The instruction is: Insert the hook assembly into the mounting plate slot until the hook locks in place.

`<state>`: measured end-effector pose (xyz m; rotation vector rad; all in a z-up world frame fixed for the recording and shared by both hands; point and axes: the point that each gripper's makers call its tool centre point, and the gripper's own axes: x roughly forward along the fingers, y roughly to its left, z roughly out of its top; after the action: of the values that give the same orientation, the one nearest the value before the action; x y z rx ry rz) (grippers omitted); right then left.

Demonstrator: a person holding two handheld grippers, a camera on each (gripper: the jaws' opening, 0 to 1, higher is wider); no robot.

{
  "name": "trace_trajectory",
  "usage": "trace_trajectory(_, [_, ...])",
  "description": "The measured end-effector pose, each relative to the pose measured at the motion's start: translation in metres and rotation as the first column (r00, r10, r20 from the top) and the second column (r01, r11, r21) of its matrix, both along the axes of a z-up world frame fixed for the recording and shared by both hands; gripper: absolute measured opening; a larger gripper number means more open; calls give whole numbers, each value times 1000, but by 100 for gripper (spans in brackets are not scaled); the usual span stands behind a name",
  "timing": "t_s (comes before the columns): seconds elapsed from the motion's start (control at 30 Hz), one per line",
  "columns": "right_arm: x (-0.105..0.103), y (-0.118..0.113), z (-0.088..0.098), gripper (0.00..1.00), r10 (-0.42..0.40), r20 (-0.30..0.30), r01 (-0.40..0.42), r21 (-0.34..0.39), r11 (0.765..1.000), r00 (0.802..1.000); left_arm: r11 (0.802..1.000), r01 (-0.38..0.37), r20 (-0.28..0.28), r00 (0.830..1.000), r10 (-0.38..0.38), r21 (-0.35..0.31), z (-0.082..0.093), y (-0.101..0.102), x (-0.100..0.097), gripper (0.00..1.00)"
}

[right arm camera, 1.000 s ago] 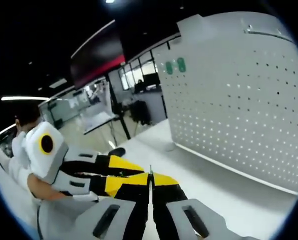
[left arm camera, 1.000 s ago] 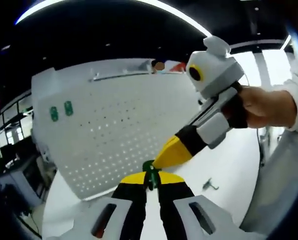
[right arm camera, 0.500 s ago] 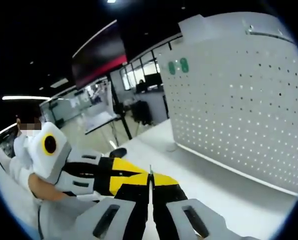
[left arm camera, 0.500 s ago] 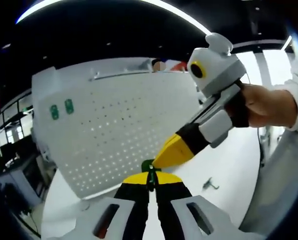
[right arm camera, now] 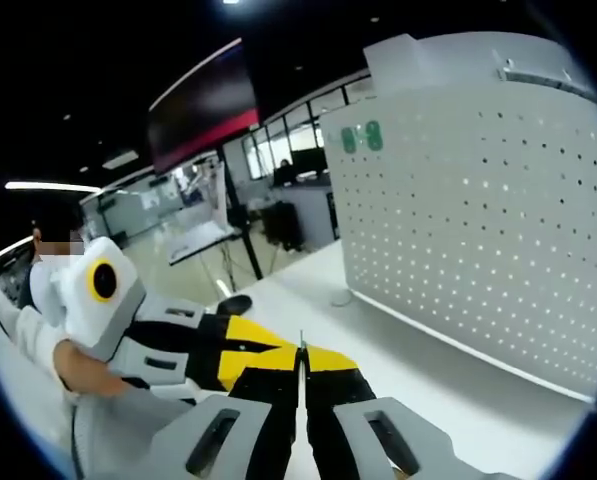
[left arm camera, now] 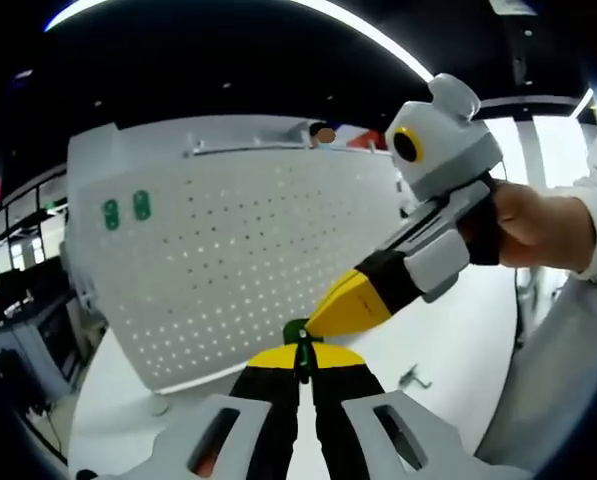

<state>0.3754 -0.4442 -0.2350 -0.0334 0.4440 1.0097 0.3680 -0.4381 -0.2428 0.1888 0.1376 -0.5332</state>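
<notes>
White tabletop (left arm camera: 458, 340), office interior beyond. Left gripper (left arm camera: 300, 352): jaws clenched on a small green hook assembly (left arm camera: 296, 332), held above the table in front of the board. Right gripper (right arm camera: 301, 352): jaws pressed together on a thin metal pin, its tip meeting the left gripper's tip. Left gripper view adds a small metal hook (left arm camera: 410, 378) lying on the table and a hand (left arm camera: 528, 225) on the right gripper's grip. Perforated white mounting plate (right arm camera: 478, 230), upright, further back; two green labels (right arm camera: 362, 137) near its upper corner, writing illegible.
</notes>
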Motion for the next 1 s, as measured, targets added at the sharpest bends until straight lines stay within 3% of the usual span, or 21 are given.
trace_trajectory(0.83, [-10, -10, 20, 0, 68, 96, -67, -10, 998, 993, 998, -52, -27, 998, 52, -33, 20, -11, -8, 3])
trace_trajectory(1.0, [-10, -14, 25, 5, 78, 108, -79, 5, 997, 991, 997, -75, -34, 997, 74, -32, 22, -10, -8, 3])
